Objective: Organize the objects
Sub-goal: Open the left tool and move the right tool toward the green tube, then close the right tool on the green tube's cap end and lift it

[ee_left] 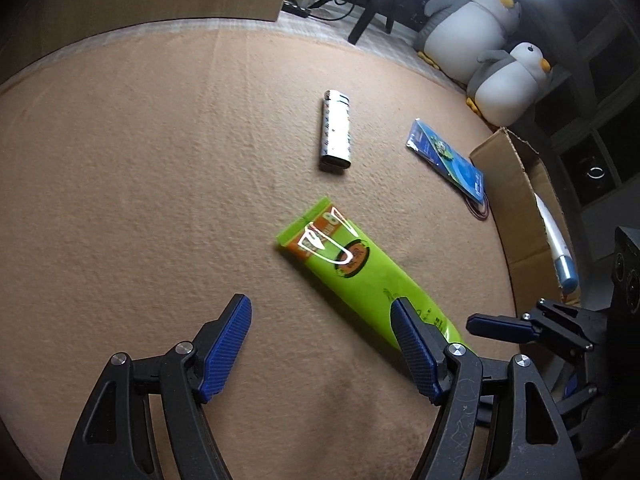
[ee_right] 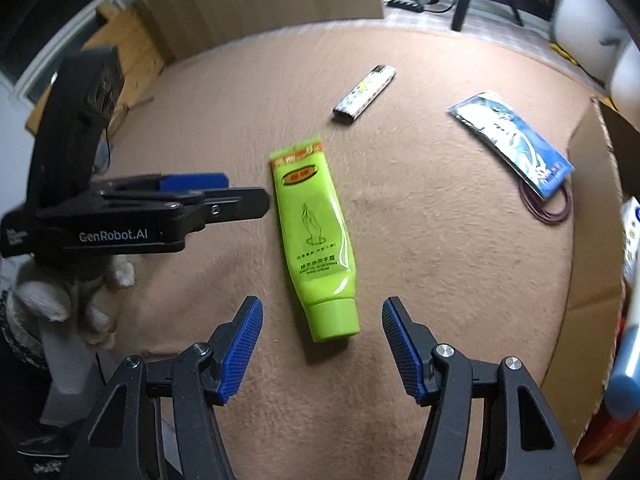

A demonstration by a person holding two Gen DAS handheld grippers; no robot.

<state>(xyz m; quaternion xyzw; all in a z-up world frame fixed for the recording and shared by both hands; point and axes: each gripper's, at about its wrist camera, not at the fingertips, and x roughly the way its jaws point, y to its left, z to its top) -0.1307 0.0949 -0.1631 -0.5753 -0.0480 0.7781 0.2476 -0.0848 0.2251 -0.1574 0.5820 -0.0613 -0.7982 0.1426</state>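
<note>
Two grippers of mine hang over the tan mat (ee_right: pixel 400 240), both released and holding nothing. The green hand cream tube (ee_right: pixel 312 236) lies flat mid-mat: my right gripper (ee_right: pixel 322 322) straddles its cap end, my left gripper (ee_left: pixel 320 320) is just beside the tube. Beyond the tube lies a lighter (ee_right: pixel 365 92).

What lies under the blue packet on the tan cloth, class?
A dark red elastic ring pokes out from beneath the blue packet at its end nearest the cardboard box. How much of the ring the packet covers cannot be seen.
</note>
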